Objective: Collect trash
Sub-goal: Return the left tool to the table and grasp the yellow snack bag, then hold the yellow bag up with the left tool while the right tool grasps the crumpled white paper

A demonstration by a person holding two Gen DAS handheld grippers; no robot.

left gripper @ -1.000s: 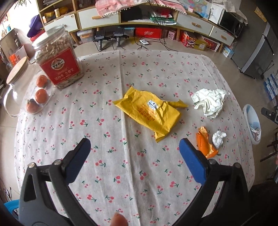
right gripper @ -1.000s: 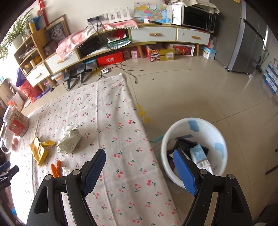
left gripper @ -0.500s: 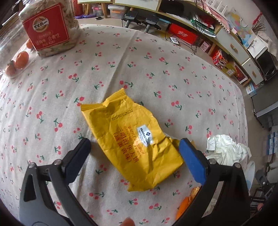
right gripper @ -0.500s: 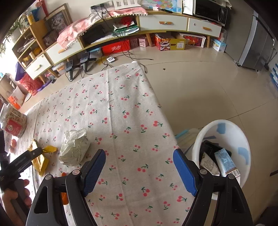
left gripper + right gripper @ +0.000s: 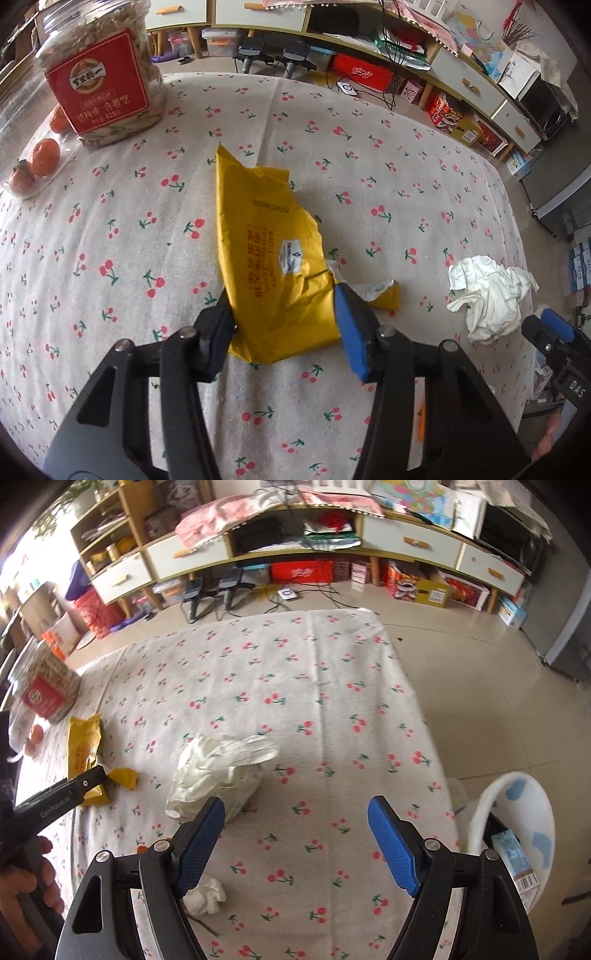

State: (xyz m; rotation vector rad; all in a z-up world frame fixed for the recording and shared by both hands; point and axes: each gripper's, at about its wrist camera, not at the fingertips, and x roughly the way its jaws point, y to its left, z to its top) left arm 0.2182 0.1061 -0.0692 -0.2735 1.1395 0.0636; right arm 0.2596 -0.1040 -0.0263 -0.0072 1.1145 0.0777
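Observation:
A crumpled yellow snack bag (image 5: pixel 275 266) lies on the cherry-print tablecloth (image 5: pixel 147 229). My left gripper (image 5: pixel 282 314) has closed in around the bag's near end, with a finger against each side of it. The bag also shows in the right wrist view (image 5: pixel 83 753) with the left gripper on it. My right gripper (image 5: pixel 295 834) is open and empty above the cloth, just right of a crumpled white plastic bag (image 5: pixel 218 771), which also shows in the left wrist view (image 5: pixel 487 295). A small white tissue wad (image 5: pixel 205 895) lies by its left finger. A white trash bin (image 5: pixel 517 834) stands off the table's right edge.
A seed jar with a red label (image 5: pixel 99 74) and a glass jar of oranges (image 5: pixel 33 162) stand at the table's far left. A bit of orange peel (image 5: pixel 421 424) lies behind my left gripper's right finger. Shelves and clutter line the far wall.
My left gripper moved down to the yellow bag and narrowed its fingers around the near end. My right gripper swung left from the bin toward the white plastic bag.

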